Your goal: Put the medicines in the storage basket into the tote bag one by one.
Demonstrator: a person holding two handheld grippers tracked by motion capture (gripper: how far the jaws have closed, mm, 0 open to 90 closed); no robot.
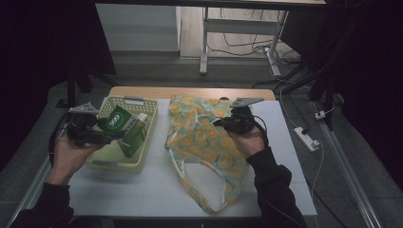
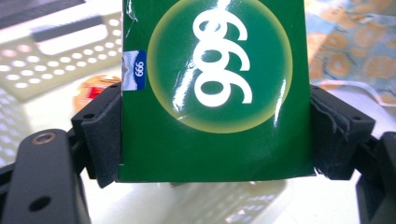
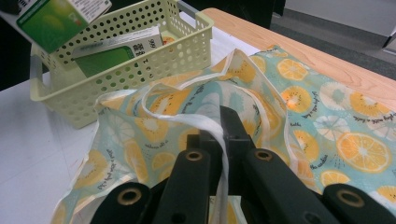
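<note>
the left gripper (image 1: 102, 135) sits nearest the person at the left edge of the table, its jaws clamped on the two side faces of a green 999 box (image 2: 212, 88), the pads pressing in from either side as its own view shows; in the high view that box (image 1: 114, 121) is lifted clear above the near-left part of the pale yellow basket (image 1: 142, 105), tilted, with its long axis running roughly up and away from the jaws. below and just beyond it, another green-and-white box (image 1: 134, 135) lies slanted inside the basket. across the white table (image 1: 157, 190), the right gripper (image 1: 227, 124) is closed tight on the white-edged rim of the citrus-print fabric bag (image 1: 209, 156), pinching one layer so the mouth (image 3: 187, 100) stands up a little and faces toward the basket; in the right gripper view the pinched hem (image 3: 219, 140) runs straight down between the jaws. the relation that matters: the bag's opening lies to the right of the held box, well apart from it, with the basket wall between them, and the bag's long axis runs from the near handle loop (image 1: 209, 199) to the far edge by the wooden strip (image 1: 190, 92). the left hand is the one carrying the load, so i judge the box must travel rightward over the basket rim and go in end-first along the bag's length, while the right hand keeps the mouth raised.
</note>
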